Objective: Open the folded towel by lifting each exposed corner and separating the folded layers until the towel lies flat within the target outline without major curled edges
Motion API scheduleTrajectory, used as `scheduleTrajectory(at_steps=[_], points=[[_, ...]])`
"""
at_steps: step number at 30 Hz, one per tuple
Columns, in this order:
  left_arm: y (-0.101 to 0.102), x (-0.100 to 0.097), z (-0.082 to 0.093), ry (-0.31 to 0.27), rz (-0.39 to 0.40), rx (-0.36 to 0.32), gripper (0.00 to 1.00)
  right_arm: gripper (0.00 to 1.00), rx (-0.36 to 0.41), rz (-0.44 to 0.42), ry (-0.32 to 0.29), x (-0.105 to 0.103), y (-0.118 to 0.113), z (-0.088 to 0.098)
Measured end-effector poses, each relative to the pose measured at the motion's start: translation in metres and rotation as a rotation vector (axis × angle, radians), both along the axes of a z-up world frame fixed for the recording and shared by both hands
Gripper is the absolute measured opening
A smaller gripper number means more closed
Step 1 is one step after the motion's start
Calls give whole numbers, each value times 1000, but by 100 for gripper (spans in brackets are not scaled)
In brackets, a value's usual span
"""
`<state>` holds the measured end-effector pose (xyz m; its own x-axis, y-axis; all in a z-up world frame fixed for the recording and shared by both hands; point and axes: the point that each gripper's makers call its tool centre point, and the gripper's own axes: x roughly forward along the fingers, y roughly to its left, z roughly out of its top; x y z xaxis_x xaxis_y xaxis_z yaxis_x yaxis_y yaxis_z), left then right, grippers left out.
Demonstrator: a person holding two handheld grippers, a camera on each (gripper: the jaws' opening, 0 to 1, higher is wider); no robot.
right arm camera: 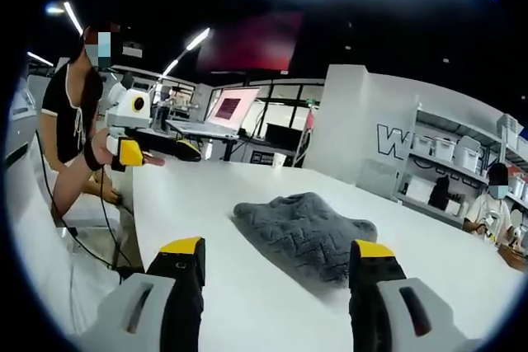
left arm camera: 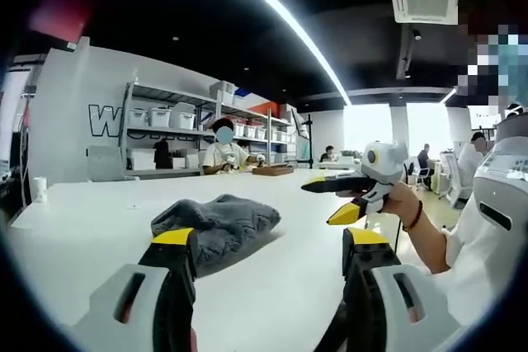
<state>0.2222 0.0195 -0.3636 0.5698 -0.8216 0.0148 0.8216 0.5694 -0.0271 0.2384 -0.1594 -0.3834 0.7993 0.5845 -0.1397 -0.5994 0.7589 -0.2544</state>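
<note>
A grey folded towel (left arm camera: 216,224) is seen lying crumpled on the white tabletop (left arm camera: 99,228) — untouched by either tool. In the left gripper view, the left tool (left arm camera: 268,249) is held wide open with nothing between its yellow-tipped jaws, the towel just ahead of its left jaw. In the right gripper view, the right tool (right arm camera: 276,255) is likewise spread apart and empty — the towel (right arm camera: 309,232) lies ahead between the jaws. Shelves (left arm camera: 169,125) with white bins are seen beyond.
</note>
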Motion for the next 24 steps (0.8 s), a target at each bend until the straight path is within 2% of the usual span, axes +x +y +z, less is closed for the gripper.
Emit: scheduleTrajectory(at_steps=[24], points=[[4, 7, -2, 16, 12, -11, 71, 68, 6, -7, 0, 3, -1, 2]])
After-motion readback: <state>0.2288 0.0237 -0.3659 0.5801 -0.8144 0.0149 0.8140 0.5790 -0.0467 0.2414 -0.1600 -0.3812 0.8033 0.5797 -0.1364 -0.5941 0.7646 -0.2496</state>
